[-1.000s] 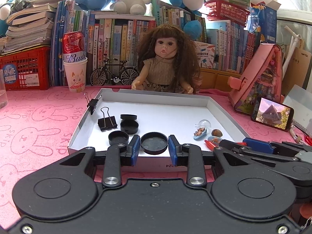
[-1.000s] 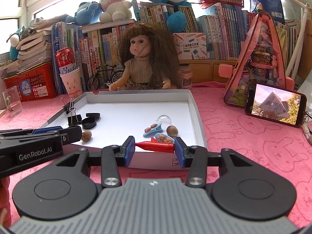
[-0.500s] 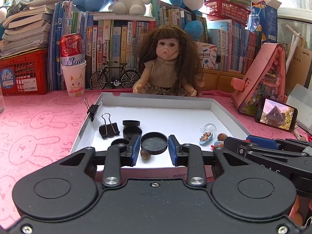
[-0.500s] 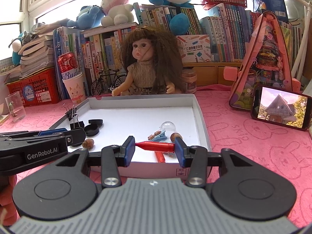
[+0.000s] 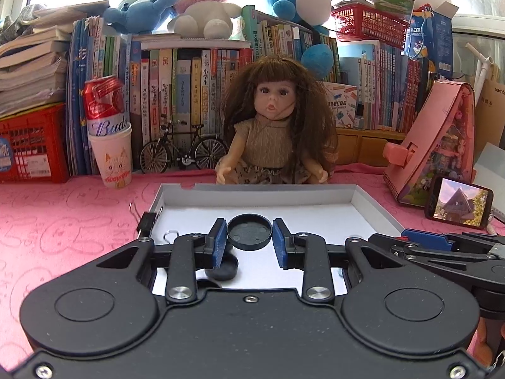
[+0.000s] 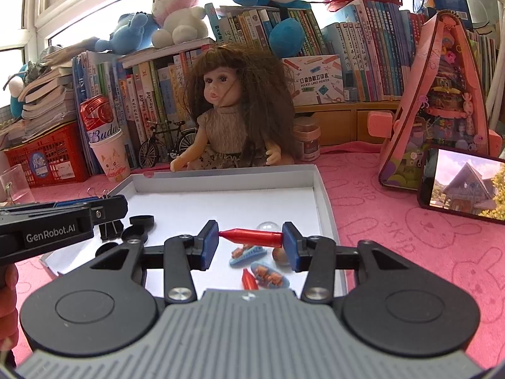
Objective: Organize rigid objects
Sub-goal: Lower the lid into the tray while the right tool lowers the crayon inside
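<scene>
The left gripper (image 5: 249, 243) clamps a round, matte black cap (image 5: 249, 232) over the white tray (image 5: 372, 202), its own body hiding most of the caps below. The right gripper (image 6: 250, 244) pinches a glossy red cone-tipped piece (image 6: 251, 237) end to end above small figurines (image 6: 270, 276), perhaps plastic. Beyond sits a frizzy-haired doll (image 6: 227, 126).

Home setting, likely a child's study corner: crowded bookshelf (image 5: 195, 94), plush toys (image 5: 202, 3), doll (image 5: 277, 126), pink bunny-print tablecloth (image 5: 63, 221).
</scene>
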`<action>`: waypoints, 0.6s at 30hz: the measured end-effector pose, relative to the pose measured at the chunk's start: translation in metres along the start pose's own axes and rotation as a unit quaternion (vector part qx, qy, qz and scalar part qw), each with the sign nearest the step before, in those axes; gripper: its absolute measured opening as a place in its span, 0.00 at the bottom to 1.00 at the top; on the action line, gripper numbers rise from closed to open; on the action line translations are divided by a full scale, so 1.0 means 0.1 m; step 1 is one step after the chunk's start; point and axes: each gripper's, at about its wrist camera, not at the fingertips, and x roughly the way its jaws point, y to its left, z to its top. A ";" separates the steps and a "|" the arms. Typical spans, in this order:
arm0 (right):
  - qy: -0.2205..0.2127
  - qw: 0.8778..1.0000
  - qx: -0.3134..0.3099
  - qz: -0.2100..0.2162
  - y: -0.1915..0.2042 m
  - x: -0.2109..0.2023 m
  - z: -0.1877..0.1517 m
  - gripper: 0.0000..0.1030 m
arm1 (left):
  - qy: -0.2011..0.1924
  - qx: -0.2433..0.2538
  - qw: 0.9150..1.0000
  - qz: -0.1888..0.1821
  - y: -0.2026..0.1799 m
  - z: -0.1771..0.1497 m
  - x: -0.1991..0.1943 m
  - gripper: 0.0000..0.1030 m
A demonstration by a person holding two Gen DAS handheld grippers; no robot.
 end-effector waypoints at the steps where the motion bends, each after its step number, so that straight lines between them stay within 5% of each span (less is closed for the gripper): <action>1: -0.001 1.000 0.000 0.000 -0.01 0.02 0.02 0.47 | -0.001 0.000 1.000 0.002 0.00 0.02 0.03 0.29; 18: 0.017 1.000 0.020 0.010 -0.15 0.43 0.22 0.47 | 0.038 -0.020 0.999 0.013 0.03 0.17 0.57 0.29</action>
